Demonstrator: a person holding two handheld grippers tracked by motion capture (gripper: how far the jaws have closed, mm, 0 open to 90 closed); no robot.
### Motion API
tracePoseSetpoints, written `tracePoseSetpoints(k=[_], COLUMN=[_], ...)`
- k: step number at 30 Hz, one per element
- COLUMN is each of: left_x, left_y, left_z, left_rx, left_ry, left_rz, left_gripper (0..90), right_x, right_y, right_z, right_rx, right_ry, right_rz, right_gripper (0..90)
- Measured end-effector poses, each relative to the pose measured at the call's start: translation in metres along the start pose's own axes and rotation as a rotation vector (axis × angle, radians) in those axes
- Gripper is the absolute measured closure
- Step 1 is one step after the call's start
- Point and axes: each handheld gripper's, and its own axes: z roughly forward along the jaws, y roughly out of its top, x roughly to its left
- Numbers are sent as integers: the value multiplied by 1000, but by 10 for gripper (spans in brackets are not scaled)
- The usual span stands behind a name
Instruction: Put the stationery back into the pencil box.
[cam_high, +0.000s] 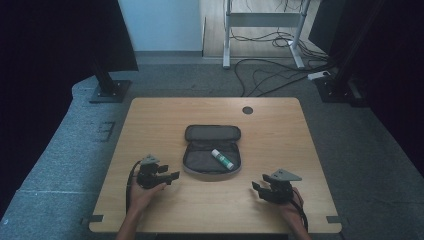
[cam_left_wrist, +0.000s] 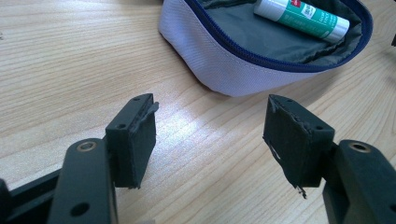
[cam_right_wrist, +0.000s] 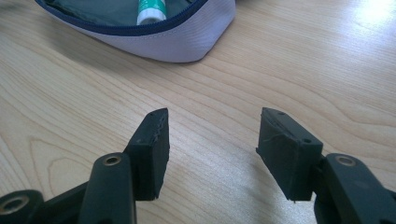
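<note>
A grey zip pouch (cam_high: 212, 146) lies unzipped and spread flat in the middle of the wooden table (cam_high: 150, 115). Inside its near half lies a white and green glue stick (cam_high: 222, 159). The left gripper view shows the pouch's pale wall (cam_left_wrist: 219, 56) and the glue stick (cam_left_wrist: 301, 17) just ahead. My left gripper (cam_high: 169, 175) rests near the pouch's left corner, jaws open and empty (cam_left_wrist: 210, 130). My right gripper (cam_high: 257, 188) sits low by the front right, open and empty (cam_right_wrist: 212, 140), with the pouch (cam_right_wrist: 177, 39) and the glue stick's end (cam_right_wrist: 152, 11) beyond it.
A round cable hole (cam_high: 247, 110) sits near the table's far edge. Beyond the table are stand bases (cam_high: 107, 91), floor cables (cam_high: 270, 75) and a metal desk frame (cam_high: 262, 20). Bare wood surrounds the pouch on all sides.
</note>
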Motion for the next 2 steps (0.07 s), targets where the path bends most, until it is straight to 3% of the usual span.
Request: tracePoseSetpoints(k=[2], left_x=[0], left_y=[0], left_z=[0], left_rx=[1], left_ry=[0], left_rz=[0], left_gripper=[346], right_x=[-1], right_y=[0], right_z=[0], right_rx=[5], right_ry=[-3], right_rz=[4], right_gripper=[426])
